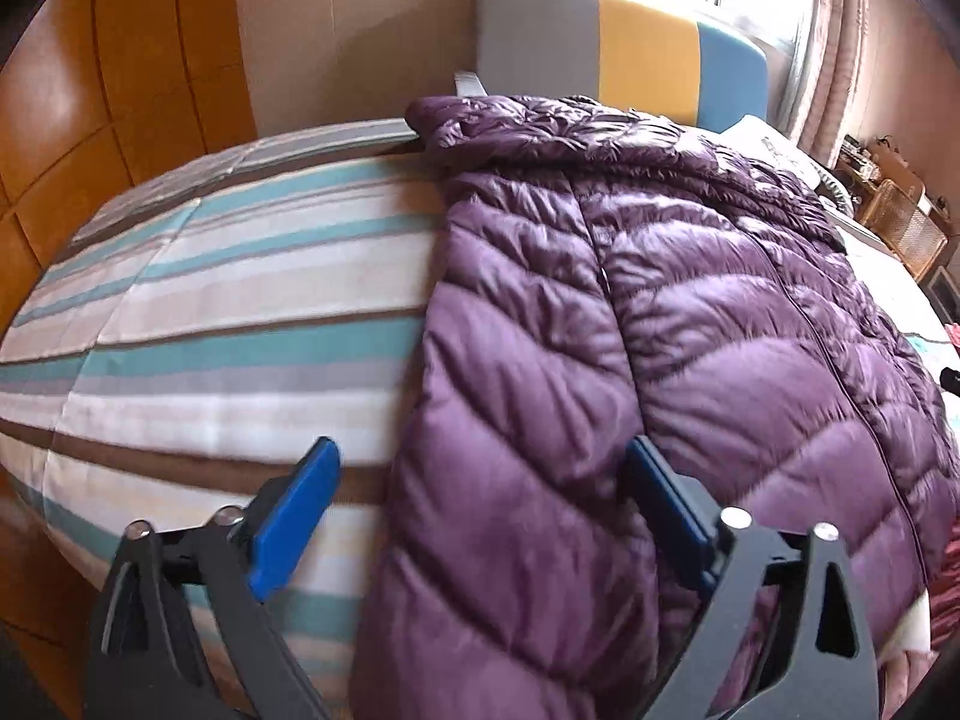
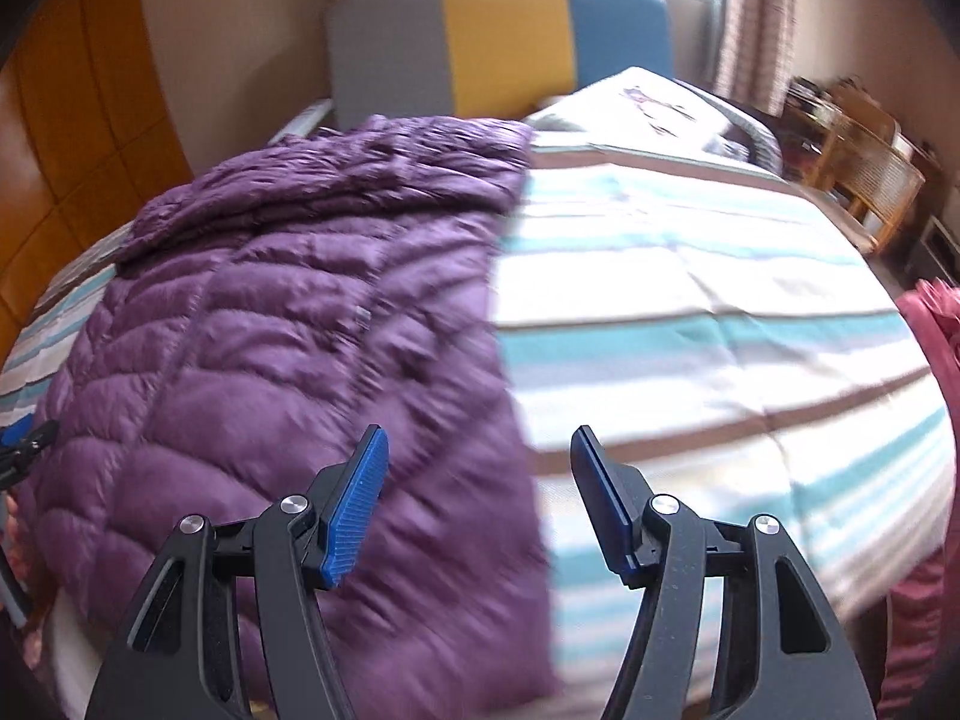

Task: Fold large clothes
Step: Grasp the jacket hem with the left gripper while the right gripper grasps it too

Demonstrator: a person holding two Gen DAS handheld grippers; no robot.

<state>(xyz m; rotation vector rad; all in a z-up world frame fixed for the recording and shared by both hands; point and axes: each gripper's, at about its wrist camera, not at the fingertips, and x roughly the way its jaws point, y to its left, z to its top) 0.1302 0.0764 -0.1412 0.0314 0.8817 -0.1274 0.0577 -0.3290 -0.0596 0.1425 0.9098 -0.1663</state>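
A purple quilted down jacket (image 1: 690,324) lies lengthwise on the striped bed (image 1: 228,300), its sides folded inward into a long strip, collar end toward the headboard. My left gripper (image 1: 480,480) is open and empty, hovering over the jacket's near left edge, its jaws astride that edge. In the right wrist view the jacket (image 2: 288,336) fills the left half of the bed (image 2: 690,324). My right gripper (image 2: 477,468) is open and empty above the jacket's near right edge. The tip of the left gripper (image 2: 24,438) shows at the far left.
A grey, yellow and blue headboard (image 2: 504,42) stands at the far end under a curtained window. A white pillow (image 2: 636,102) lies at the bed's far right. Wooden wardrobe panels (image 1: 90,90) line the left. Wicker furniture (image 2: 864,168) stands right. Pink cloth (image 2: 936,348) hangs at the right edge.
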